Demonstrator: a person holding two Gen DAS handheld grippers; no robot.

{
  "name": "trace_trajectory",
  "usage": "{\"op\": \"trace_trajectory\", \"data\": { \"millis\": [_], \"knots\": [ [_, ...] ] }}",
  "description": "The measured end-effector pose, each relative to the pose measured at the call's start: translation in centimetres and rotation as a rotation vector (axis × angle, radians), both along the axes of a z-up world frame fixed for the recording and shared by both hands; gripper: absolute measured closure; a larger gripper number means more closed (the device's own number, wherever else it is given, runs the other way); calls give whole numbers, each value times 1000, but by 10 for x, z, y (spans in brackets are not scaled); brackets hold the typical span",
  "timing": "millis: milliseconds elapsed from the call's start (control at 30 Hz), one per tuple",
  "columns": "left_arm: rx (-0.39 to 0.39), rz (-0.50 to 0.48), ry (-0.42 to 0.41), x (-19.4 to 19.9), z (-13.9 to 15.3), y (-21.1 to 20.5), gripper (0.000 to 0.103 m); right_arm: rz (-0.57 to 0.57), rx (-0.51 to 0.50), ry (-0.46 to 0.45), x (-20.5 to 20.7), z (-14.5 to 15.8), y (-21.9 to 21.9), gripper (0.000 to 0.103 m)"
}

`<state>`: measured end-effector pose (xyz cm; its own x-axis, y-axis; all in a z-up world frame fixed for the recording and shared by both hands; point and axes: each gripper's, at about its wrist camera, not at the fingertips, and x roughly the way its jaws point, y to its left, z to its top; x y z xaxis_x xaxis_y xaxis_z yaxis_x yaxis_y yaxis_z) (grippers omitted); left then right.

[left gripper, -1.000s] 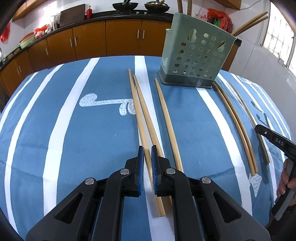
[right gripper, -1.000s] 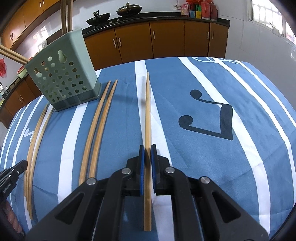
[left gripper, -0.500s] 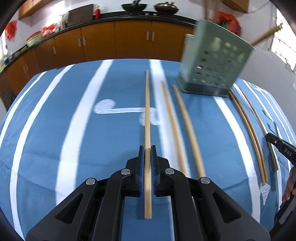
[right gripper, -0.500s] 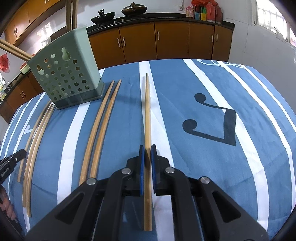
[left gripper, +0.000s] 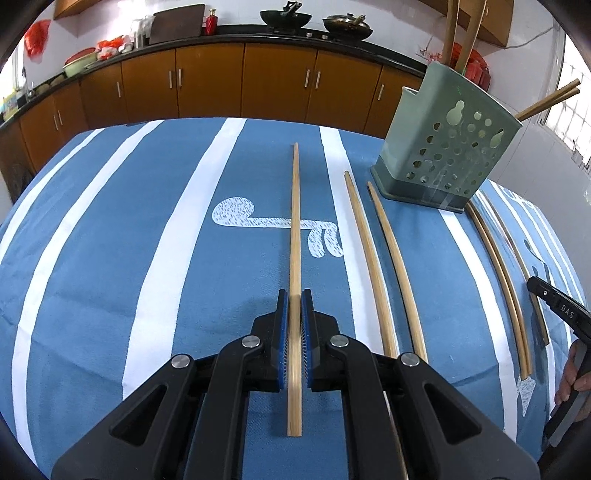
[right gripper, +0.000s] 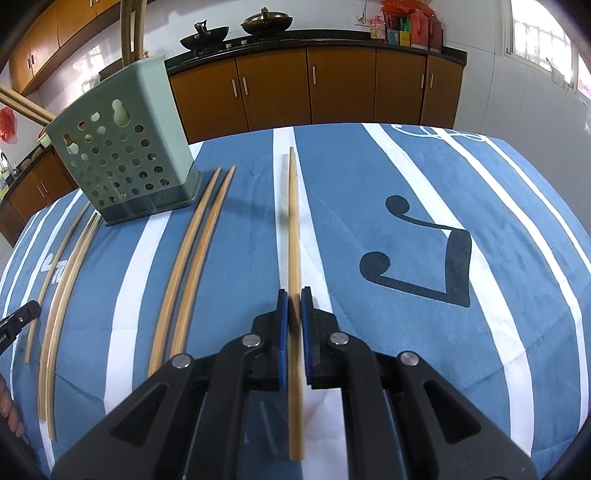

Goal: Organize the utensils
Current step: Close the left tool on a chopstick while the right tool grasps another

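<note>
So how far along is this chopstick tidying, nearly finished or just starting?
Partway. A few chopsticks already stand in the green holder. Right now each gripper is shut on one chopstick: the left gripper holds one, the right gripper another. Still on the blue cloth are two loose ones in the middle and a few more beyond them.

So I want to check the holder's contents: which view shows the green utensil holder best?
The left wrist view: the green utensil holder shows its open top notch and the chopsticks in the holder rising from it. The right wrist view shows its perforated front, with the contents mostly cut off.
</note>
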<state>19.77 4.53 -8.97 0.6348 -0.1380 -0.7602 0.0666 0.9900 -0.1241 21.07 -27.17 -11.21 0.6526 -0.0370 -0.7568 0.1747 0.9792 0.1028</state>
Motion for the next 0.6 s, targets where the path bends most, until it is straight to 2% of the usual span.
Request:
{"op": "trace_trajectory", "data": {
  "millis": [600],
  "knots": [
    [7,0,0,0,0,-1,95,6,3,-1,-8,0,2,95]
  ]
}}
